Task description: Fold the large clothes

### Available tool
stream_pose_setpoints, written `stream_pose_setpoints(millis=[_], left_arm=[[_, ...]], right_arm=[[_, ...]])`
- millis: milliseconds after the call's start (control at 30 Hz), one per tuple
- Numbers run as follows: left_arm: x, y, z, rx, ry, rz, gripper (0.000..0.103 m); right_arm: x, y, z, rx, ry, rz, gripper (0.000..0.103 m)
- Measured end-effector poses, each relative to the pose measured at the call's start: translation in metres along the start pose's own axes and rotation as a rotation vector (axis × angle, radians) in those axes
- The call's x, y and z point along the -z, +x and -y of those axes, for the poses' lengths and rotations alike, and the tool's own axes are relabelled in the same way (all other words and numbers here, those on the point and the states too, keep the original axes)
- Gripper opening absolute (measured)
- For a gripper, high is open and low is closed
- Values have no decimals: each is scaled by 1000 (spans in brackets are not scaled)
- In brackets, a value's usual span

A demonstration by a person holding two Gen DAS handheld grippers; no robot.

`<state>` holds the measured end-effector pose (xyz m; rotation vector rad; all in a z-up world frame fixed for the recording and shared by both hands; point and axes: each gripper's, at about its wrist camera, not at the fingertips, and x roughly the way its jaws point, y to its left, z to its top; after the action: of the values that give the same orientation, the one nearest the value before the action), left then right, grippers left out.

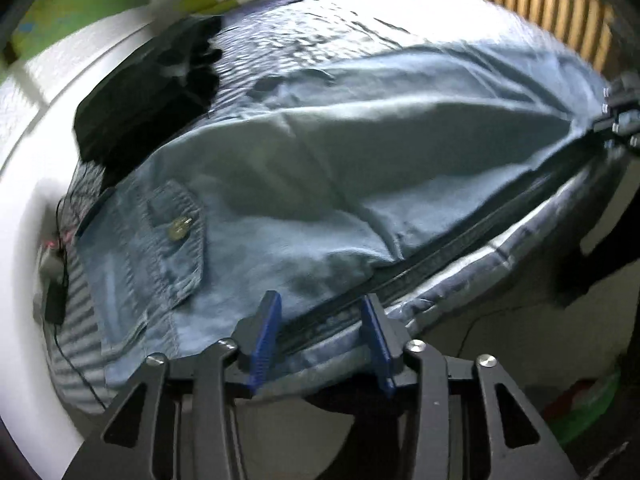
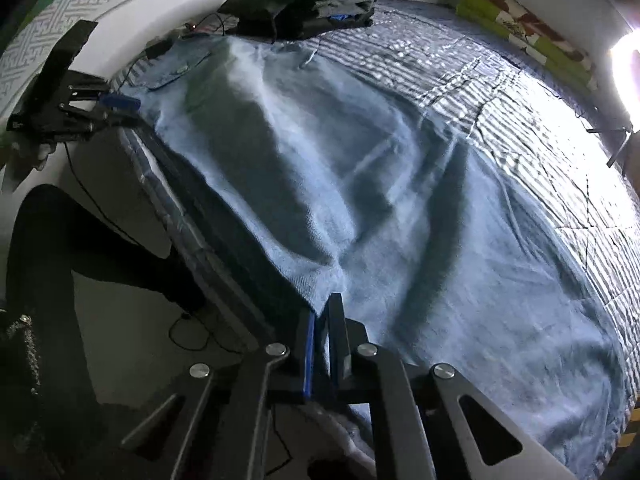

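While denim shirt (image 1: 304,184) lies on striped bed (image 2: 520,92) by white wall (image 2: 48,32); left gripper (image 1: 320,332) gapes empty; right gripper (image 2: 322,320) pinches shirt edge.

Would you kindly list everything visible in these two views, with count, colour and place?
shirt: one, light blue denim with a buttoned pocket, spread across the bed along its near edge.
bed cover: one, blue-grey striped, under the shirt.
dark clothes: one pile, black and grey, at the bed's far end by the wall.
cables: a few, black, at the bed's wall end beside a small black box.
boxes: a stack, green and red-white, along the far side.
left hand-held gripper: black with blue pads, open over the shirt's edge.
right hand-held gripper: black with blue pads, shut on the shirt's edge.
person's leg: dark trousers, beside the bed.
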<state>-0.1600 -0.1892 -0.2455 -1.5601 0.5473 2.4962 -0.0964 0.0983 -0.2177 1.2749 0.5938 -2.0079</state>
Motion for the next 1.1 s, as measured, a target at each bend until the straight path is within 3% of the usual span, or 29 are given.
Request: stream_pose_setpoints(millis=[67,133,200,467,567,667,733,800,867,967,1100], left_arm=[[-2,7,-3,-4,-7,-3,46],[-5,7,-8,11,-23,5,36],[-8,6,-11,17,-34,4,2],[-5,-21,-26,46,-56,31,1],[5,-13,-23,15,-19,-38,5],[18,-18,-39,28,-86,-58,6],[30,-32,-65,52,-187,-24,15],[42,-40,-95,12,-293,2,43],[56,-42,-131,-10,-439,20,56],[78,-33,-173,-59,-604,17,57],[100,-19,-199,25,-771,17,57]], right_arm=[[1,2,1,-4,4,-4,6],[2,2,3,-6,13,-5,6],[2,2,6,-12,23,-5,6],[1,-13,11,-46,54,27,4],[5,0,-4,-21,-27,-40,4],[6,3,-11,-2,-65,-70,9],[1,-14,-6,-61,-32,-32,13],[-8,-34,-1,-117,3,35,16],[-21,-44,0,-145,41,95,16],[-46,-42,-8,-175,72,147,17],[-77,-11,-39,-151,28,144,16]])
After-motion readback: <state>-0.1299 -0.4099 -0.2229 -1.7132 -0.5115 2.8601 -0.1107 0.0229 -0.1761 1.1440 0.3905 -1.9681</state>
